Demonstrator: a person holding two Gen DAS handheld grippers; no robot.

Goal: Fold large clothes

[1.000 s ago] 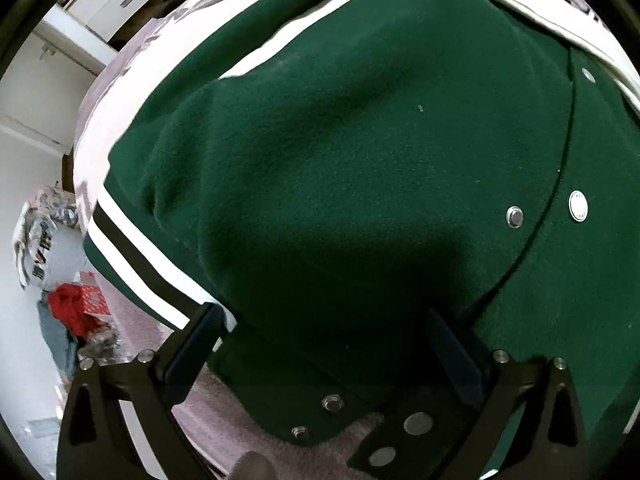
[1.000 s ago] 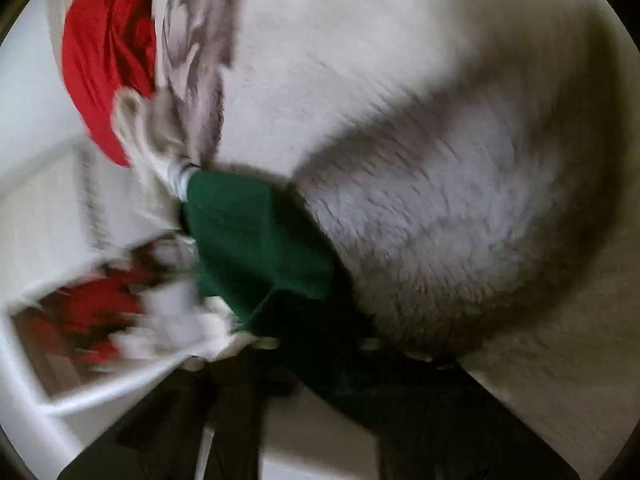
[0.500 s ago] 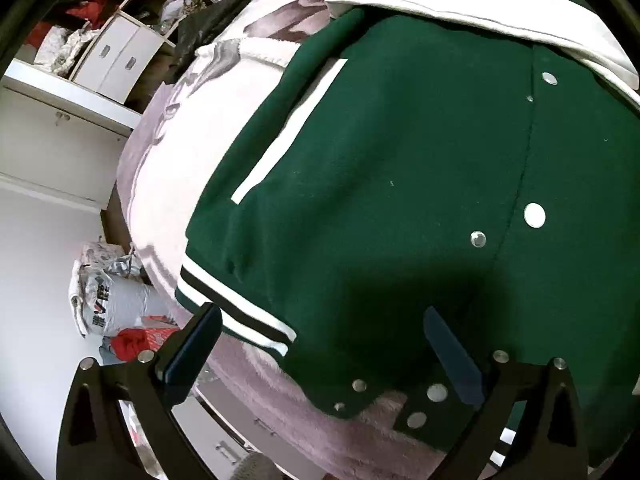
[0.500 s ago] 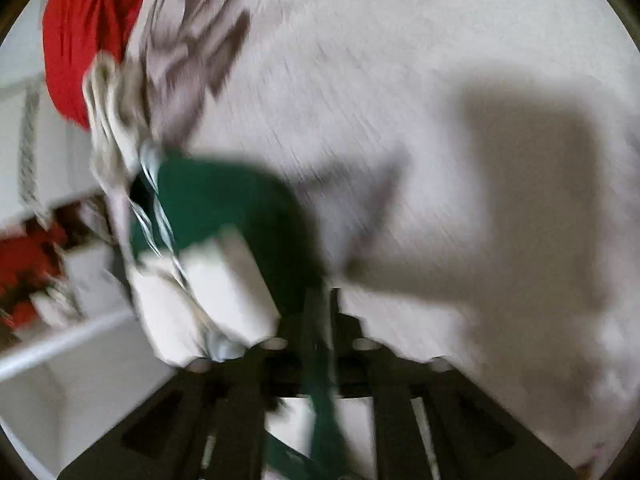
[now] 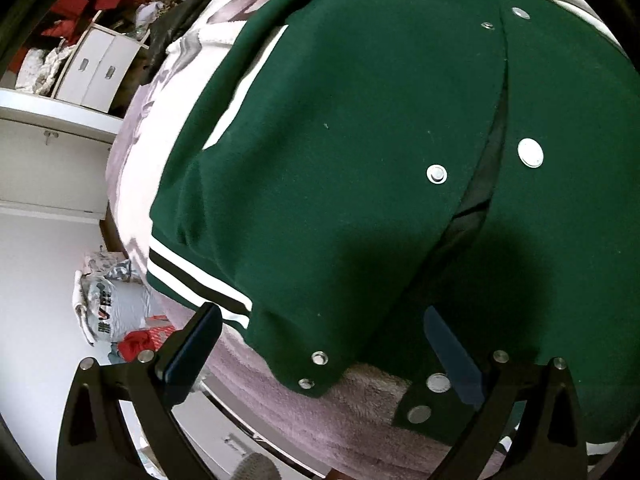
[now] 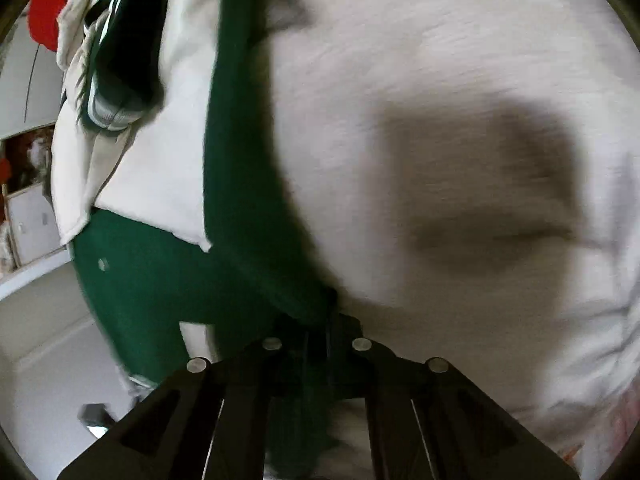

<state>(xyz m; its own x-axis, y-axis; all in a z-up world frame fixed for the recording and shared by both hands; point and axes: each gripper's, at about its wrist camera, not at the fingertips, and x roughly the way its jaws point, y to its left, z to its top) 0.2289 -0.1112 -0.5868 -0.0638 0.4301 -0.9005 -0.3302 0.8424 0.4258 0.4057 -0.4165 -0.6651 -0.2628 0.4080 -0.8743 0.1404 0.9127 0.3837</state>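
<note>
A dark green varsity jacket (image 5: 340,140) with silver snaps, a striped hem and white sleeves lies on a fuzzy pale blanket (image 5: 352,396). My left gripper (image 5: 320,332) is open and empty, its fingers straddling the jacket's lower front corner just above it. In the right wrist view the same jacket (image 6: 160,276) hangs at the left, its white sleeve (image 6: 160,184) and striped cuff above. My right gripper (image 6: 318,340) is shut on the jacket's green edge over the blanket (image 6: 440,100).
White drawers (image 5: 96,68) and shelves of red clothes stand at the back left. A grey bag (image 5: 108,312) and red items lie on the floor beside the bed. A red cloth (image 6: 44,16) lies at the top left of the right wrist view.
The left gripper has drawn back from the jacket and then come closer over its lower front corner. The right gripper, shut on the green edge, has pulled the jacket across, bringing sleeve and cuff into view.
</note>
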